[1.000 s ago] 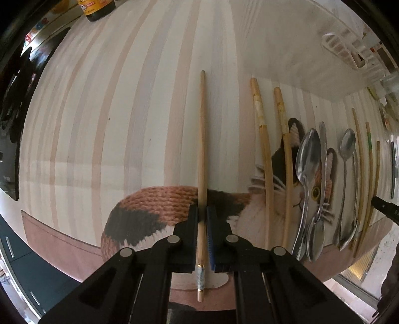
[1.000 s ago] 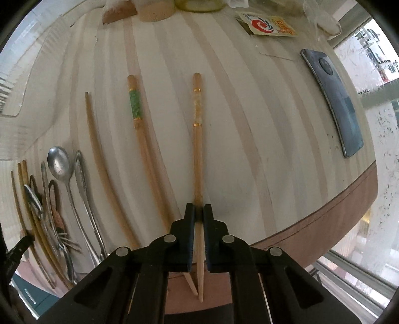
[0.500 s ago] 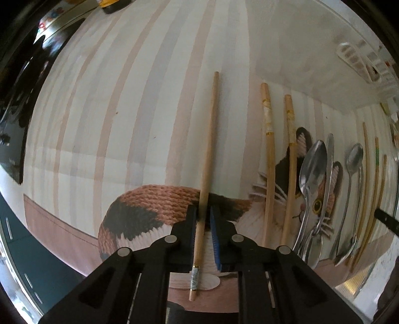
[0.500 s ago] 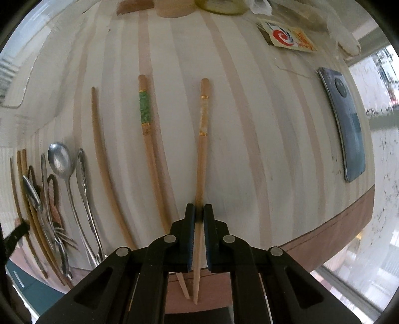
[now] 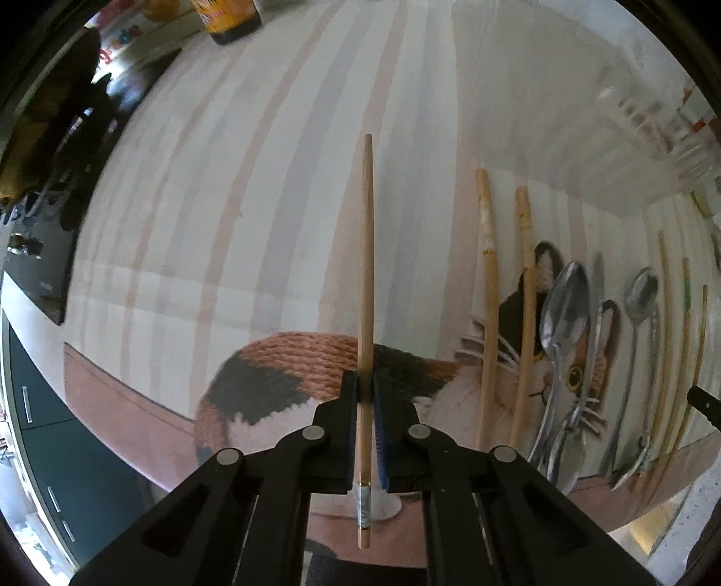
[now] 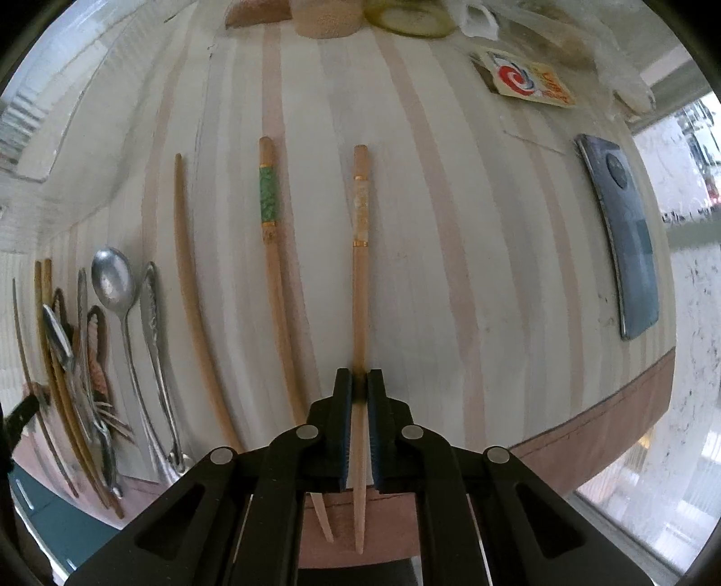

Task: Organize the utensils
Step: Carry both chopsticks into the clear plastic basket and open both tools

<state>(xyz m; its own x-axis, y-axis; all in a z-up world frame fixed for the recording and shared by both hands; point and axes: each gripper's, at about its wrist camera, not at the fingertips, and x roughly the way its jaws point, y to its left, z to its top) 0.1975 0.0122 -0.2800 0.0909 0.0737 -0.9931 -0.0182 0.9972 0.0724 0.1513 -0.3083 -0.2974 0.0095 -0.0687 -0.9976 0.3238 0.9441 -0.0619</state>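
Observation:
In the left wrist view my left gripper (image 5: pixel 366 383) is shut on a plain wooden chopstick (image 5: pixel 367 252) that points straight ahead over the striped tablecloth (image 5: pixel 225 203). To its right lie two bamboo chopsticks (image 5: pixel 489 293), spoons (image 5: pixel 563 311) and more chopsticks in a row. In the right wrist view my right gripper (image 6: pixel 359 383) is shut on a chopstick with gold bands (image 6: pixel 359 252). A green-banded chopstick (image 6: pixel 272 252) lies just left of it, then a plain curved chopstick (image 6: pixel 187 279), a spoon (image 6: pixel 115 284) and further utensils.
A dark phone (image 6: pixel 626 252) and a small printed packet (image 6: pixel 527 81) lie at the right. Jars stand at the table's far edge (image 6: pixel 329 18). A brown bottle (image 5: pixel 230 18) stands far left. A cat picture (image 5: pixel 288 374) is on the cloth. The table edge runs close below both grippers.
The left gripper's chopstick has swung from a rightward tilt back to straight ahead, and the view shifted. The right gripper's chopstick keeps its place next to the green-banded one.

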